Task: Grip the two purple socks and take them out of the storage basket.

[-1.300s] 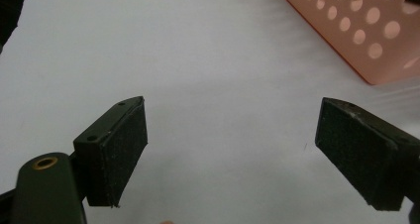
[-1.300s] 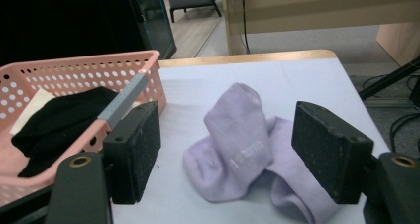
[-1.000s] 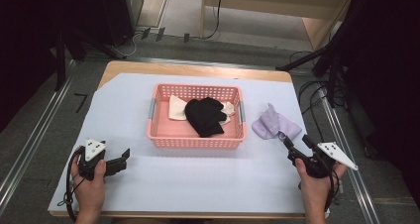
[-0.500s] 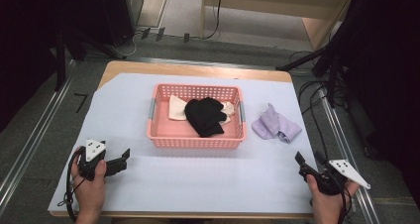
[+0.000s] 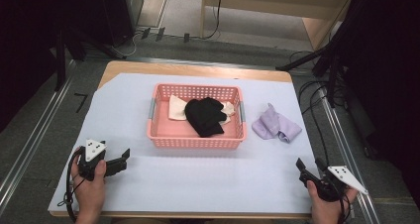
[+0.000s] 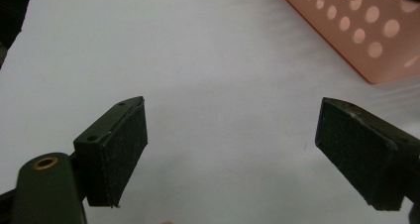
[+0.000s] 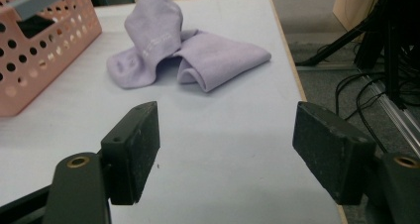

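One lilac cloth (image 7: 184, 55) lies well beyond the empty, wide-apart right hand-held gripper (image 7: 225, 152).

Pink basket (image 5: 196, 135) holding black garment (image 5: 204, 116) and perhaps cream cloth (image 5: 175, 107), cables (image 5: 317, 97) on floor

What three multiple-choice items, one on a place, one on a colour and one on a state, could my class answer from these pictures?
1. Where does the lilac cloth lie?
A. Inside the basket
B. On the table, right of the basket
C. In the left gripper

2. What colour is the basket?
A. Pink
B. Green
C. Blue

3. How does the right gripper stand?
A. Shut on the cloth
B. Shut and empty
C. Open and empty

Answers: 1 B, the high view shows the cloth on the white table cover beside the basket's right wall. 2 A, its perforated walls are pink. 3 C, the right gripper view shows its jaws wide apart with bare table between them.
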Tool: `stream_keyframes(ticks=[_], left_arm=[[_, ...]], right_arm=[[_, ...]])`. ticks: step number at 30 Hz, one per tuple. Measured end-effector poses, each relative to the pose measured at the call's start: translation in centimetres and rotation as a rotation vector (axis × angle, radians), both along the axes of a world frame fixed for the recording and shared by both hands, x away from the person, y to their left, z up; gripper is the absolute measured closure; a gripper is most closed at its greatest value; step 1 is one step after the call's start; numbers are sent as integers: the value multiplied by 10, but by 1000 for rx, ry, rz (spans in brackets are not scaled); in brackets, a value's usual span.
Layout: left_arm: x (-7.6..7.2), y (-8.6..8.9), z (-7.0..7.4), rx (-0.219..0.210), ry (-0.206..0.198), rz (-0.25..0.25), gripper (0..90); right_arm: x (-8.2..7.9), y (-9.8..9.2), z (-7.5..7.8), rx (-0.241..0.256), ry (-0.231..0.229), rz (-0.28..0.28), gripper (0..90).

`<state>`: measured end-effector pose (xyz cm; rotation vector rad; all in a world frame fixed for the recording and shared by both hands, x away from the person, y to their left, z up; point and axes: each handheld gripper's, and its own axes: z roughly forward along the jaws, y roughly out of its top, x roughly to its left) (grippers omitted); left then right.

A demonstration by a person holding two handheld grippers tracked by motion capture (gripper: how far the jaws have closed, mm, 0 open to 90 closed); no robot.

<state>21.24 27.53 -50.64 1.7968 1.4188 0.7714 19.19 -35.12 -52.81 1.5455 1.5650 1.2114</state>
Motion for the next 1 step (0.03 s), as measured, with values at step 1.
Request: stream_keyframes(ticks=[1], left_arm=[[0,0,0,1,0,2,136]], right_arm=[[1,1,0,-4,14,1,266]])
